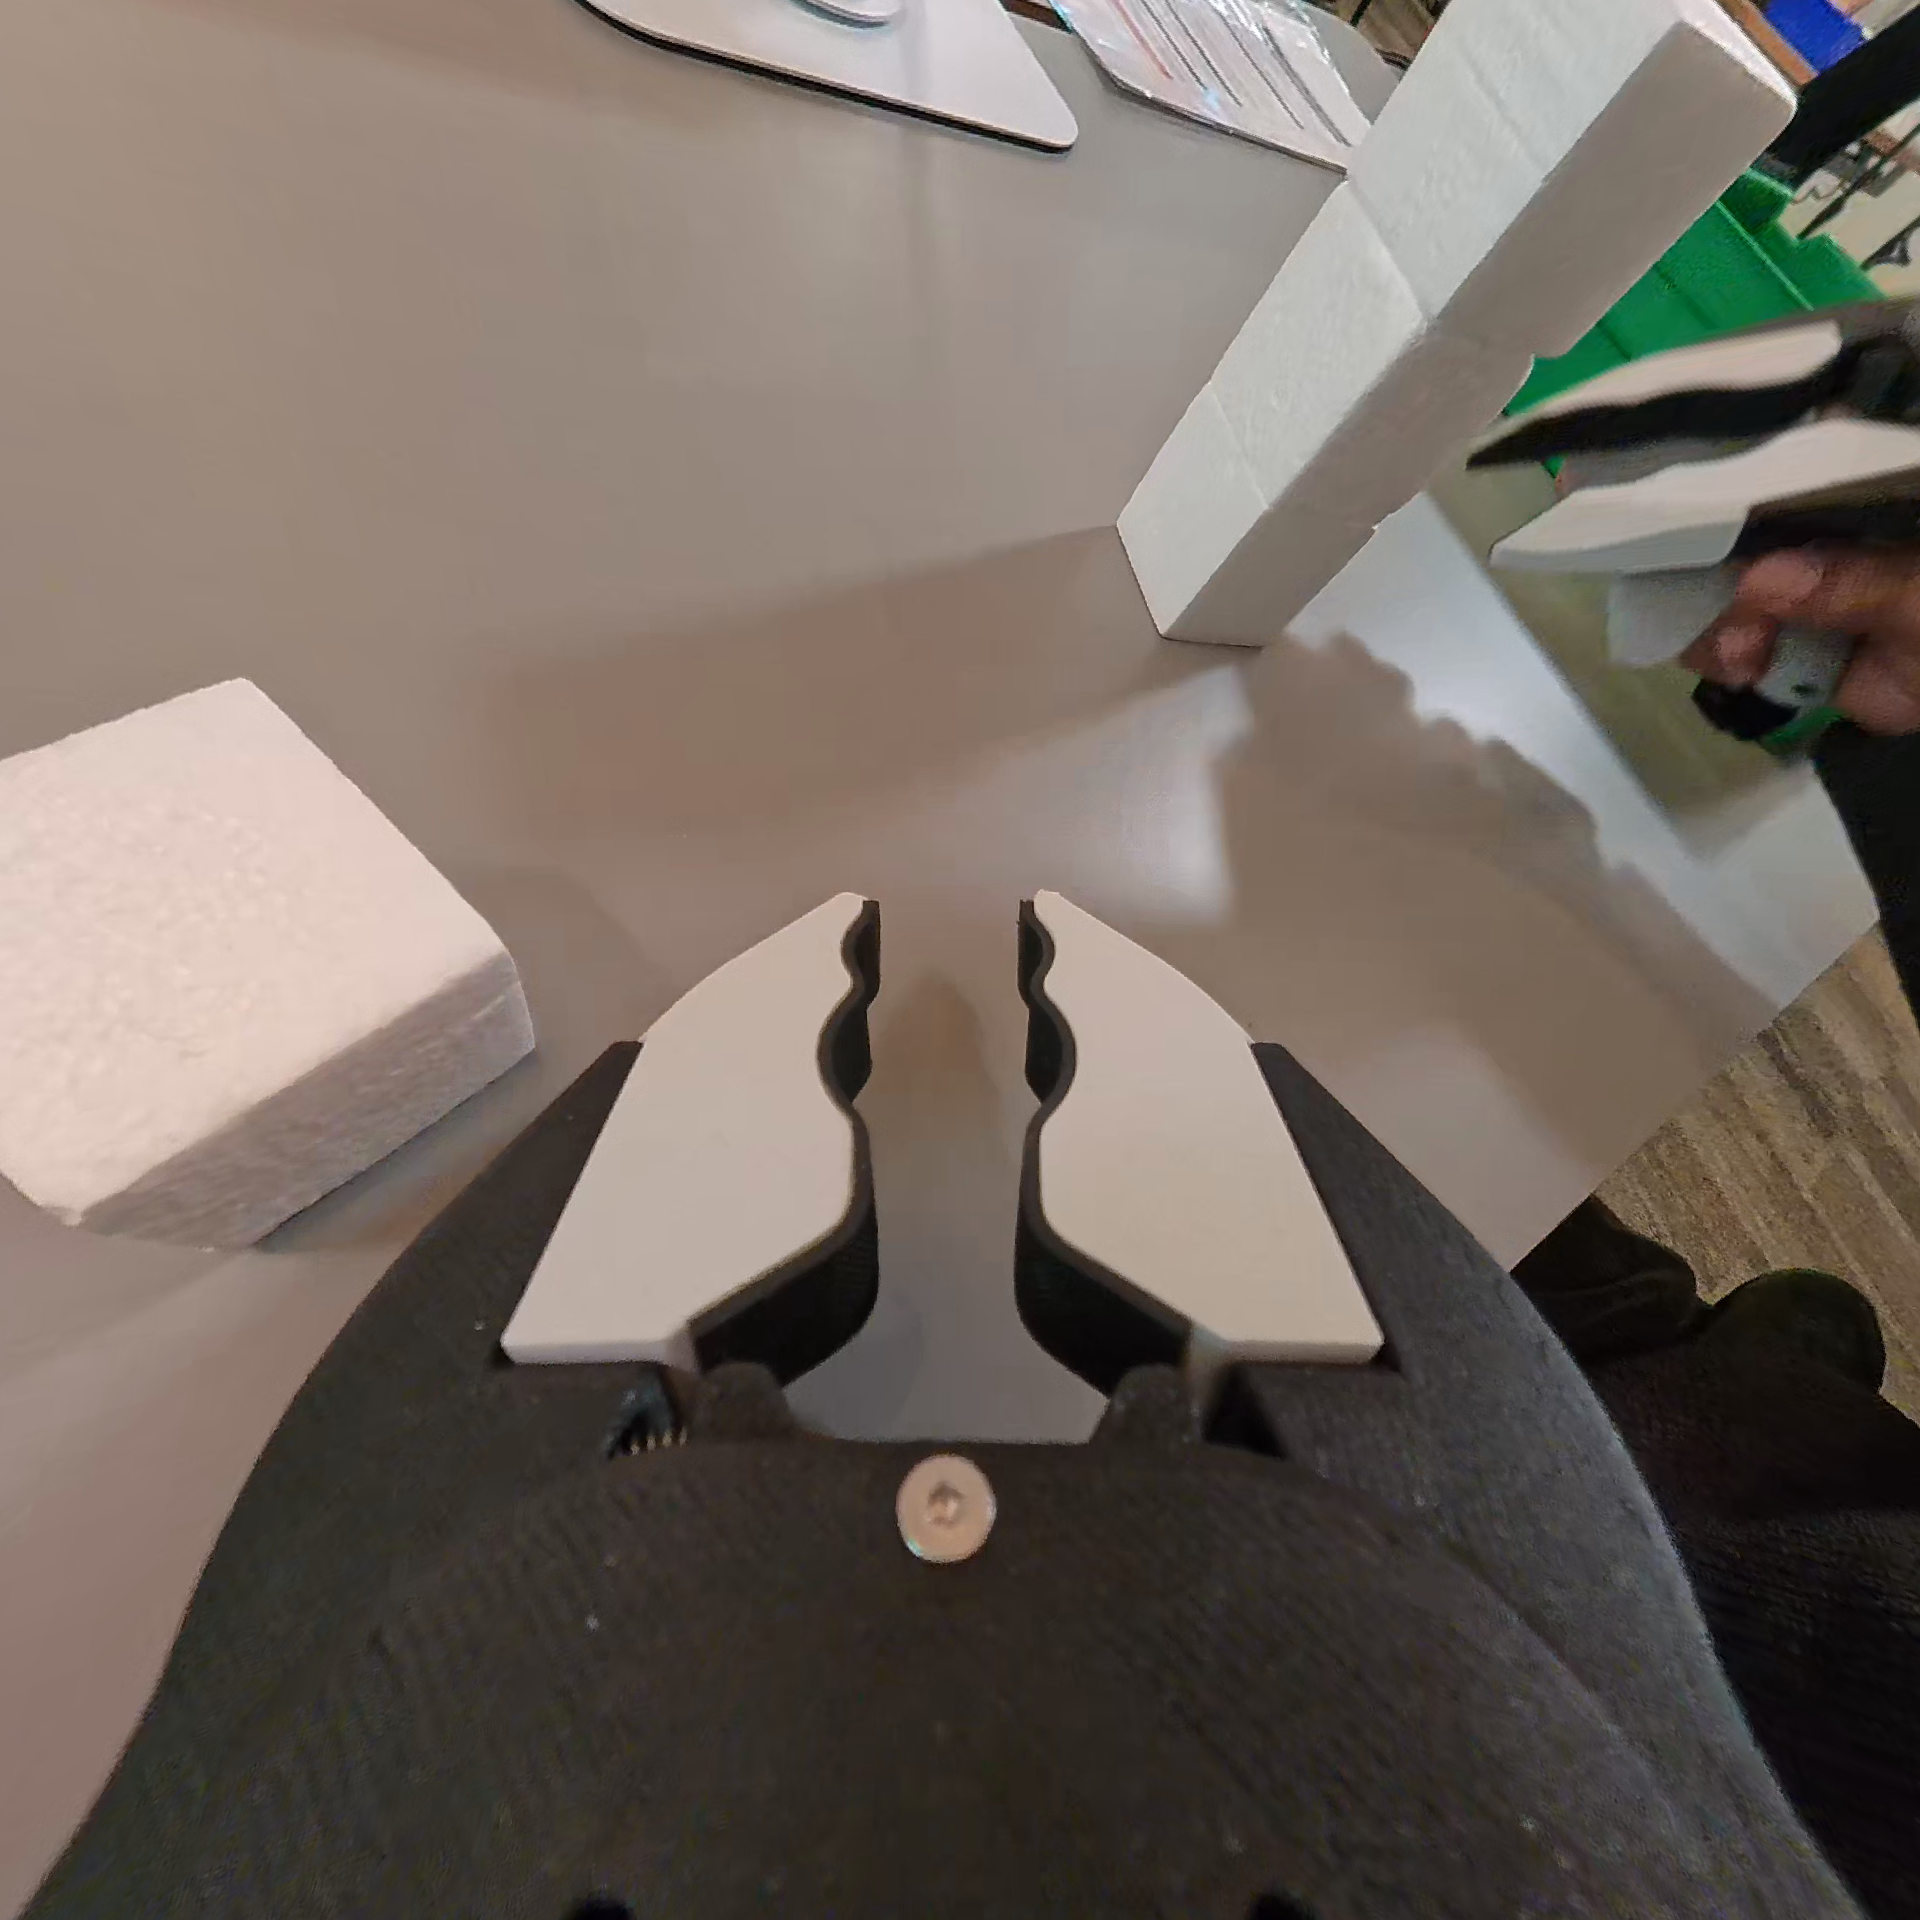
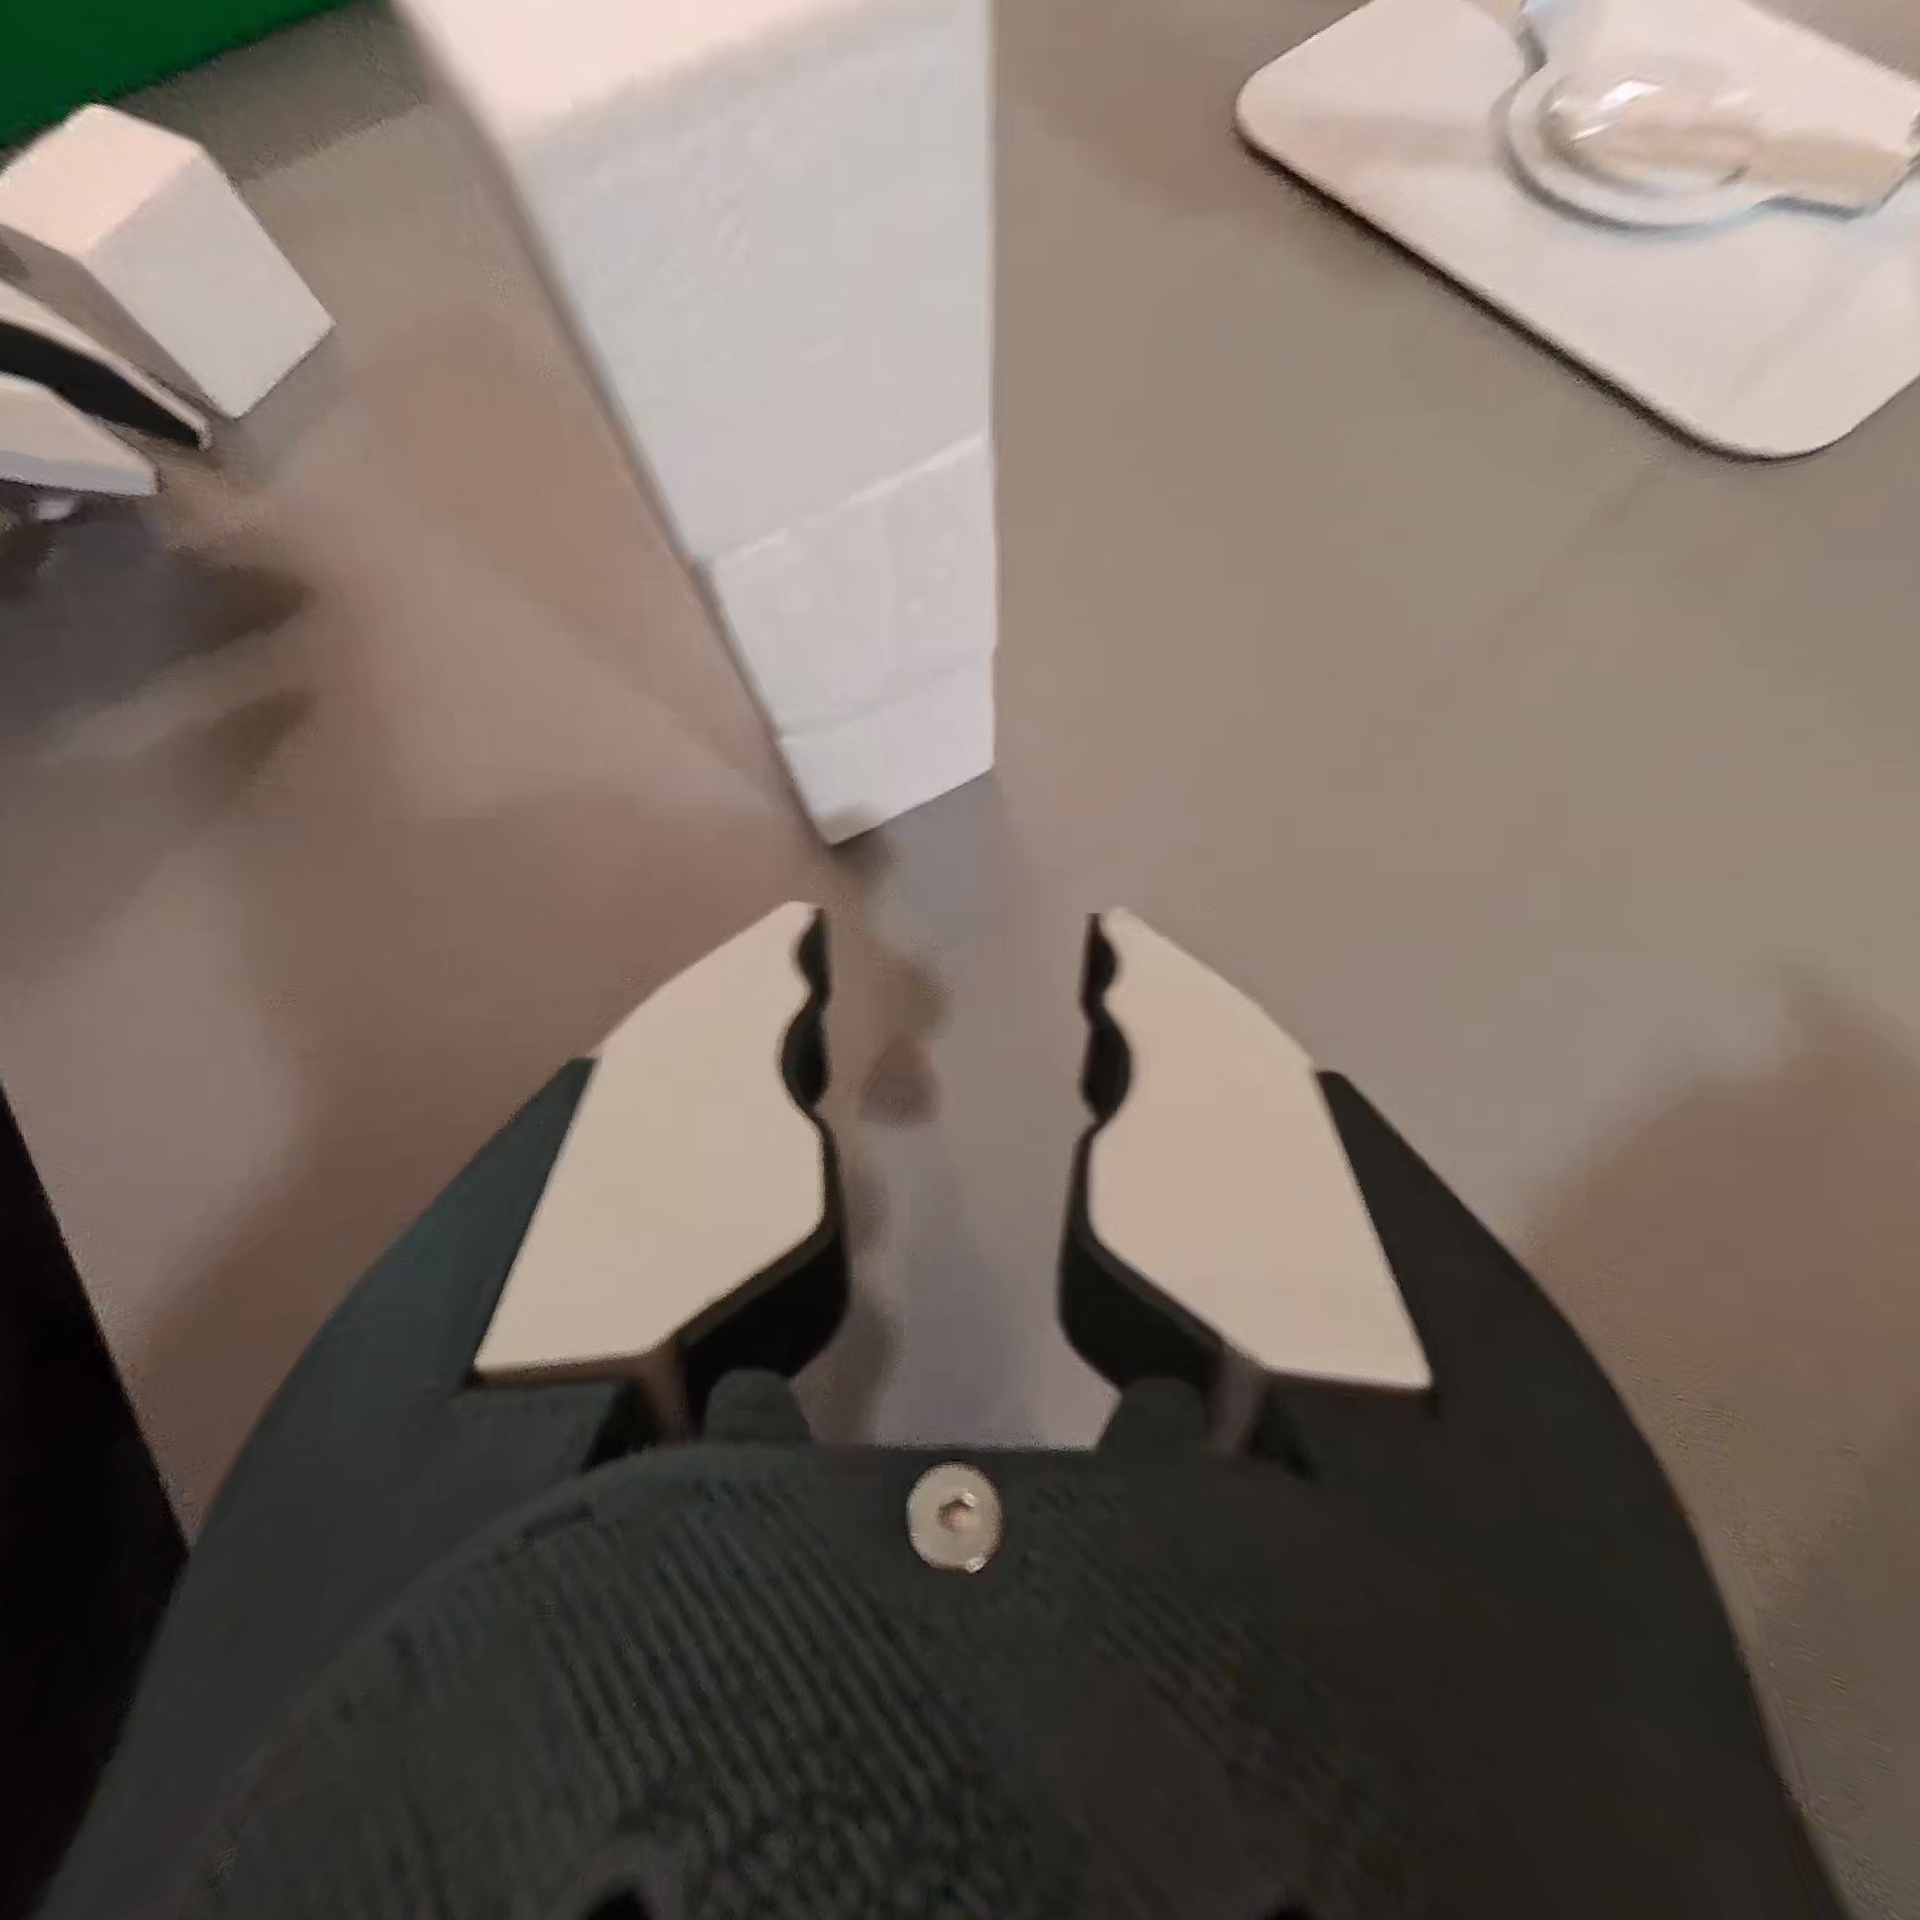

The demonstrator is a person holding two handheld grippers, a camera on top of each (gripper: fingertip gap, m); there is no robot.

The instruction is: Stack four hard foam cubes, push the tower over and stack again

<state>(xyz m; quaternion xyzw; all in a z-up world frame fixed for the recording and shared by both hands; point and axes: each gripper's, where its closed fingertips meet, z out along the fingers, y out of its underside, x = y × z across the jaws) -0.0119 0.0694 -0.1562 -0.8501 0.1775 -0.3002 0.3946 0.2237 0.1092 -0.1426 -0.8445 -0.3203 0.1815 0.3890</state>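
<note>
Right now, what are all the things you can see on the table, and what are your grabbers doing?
Foam bar: one, white, long, on the table ahead of the right gripper.
Foam block: one, white, squarish, left of the left gripper, not touched.
Mat: one, pale grey with a dark edge, far side of the table.
Clear plastic piece: one, see-through, on the mat.
Table: one, grey.
Green bin: one, beyond the table.
Left gripper: open, empty.
Right gripper: open, empty.
Hand: one, holding the right gripper's handle.

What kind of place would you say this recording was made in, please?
Probably an office or lab workspace: a plain grey table with white foam blocks, a rounded grey mat, green bins behind, and carpeted floor beside it.
</note>
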